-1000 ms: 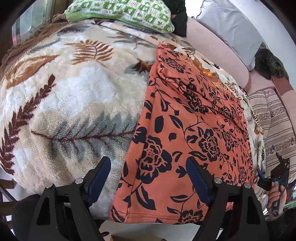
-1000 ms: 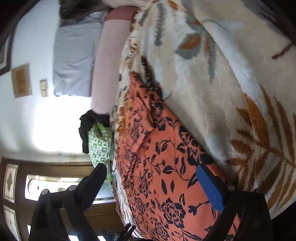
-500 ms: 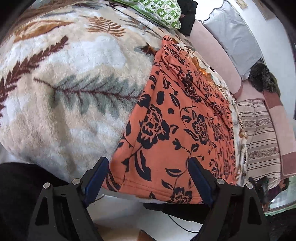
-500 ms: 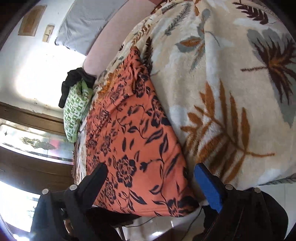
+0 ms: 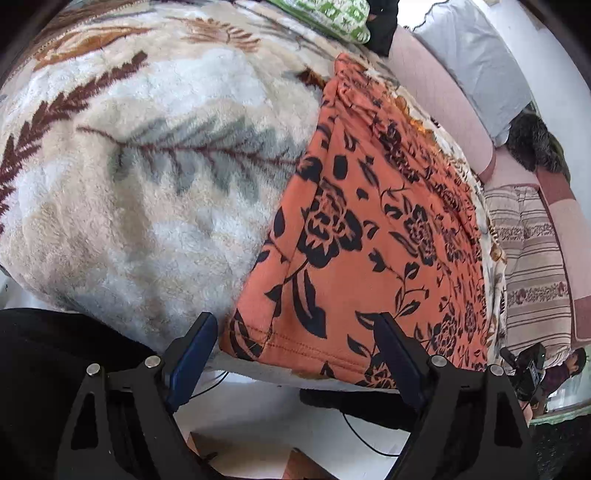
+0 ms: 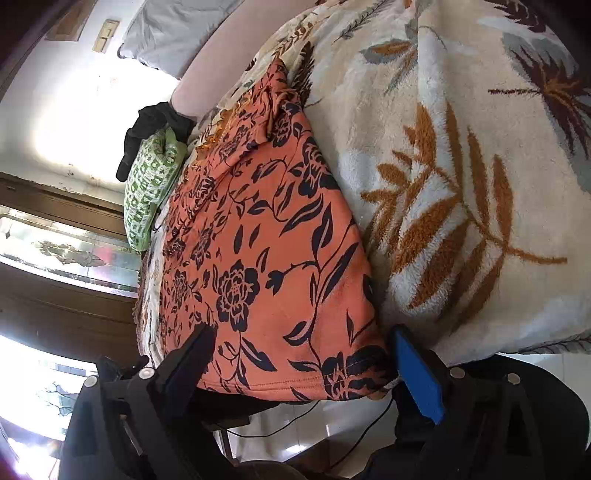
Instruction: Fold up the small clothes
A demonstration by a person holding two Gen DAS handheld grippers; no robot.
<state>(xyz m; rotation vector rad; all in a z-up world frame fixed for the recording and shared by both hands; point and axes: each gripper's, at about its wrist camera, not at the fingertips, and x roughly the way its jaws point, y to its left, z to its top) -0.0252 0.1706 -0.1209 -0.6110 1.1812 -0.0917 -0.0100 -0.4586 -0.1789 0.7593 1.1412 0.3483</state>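
Observation:
An orange garment with black flowers lies flat on a fluffy leaf-patterned blanket, its hem hanging over the near edge. My left gripper is open, its jaws either side of the hem's left corner, just short of it. In the right wrist view the same garment lies on the blanket. My right gripper is open, with its jaws either side of the hem's right corner.
A green patterned pillow and a black cloth lie at the far end. A pink bolster, a grey pillow and a striped cloth lie beyond the garment. Cables run on the white floor below.
Both grippers have drawn back and down from above the garment to its near hem at the bed's edge. Both stay open.

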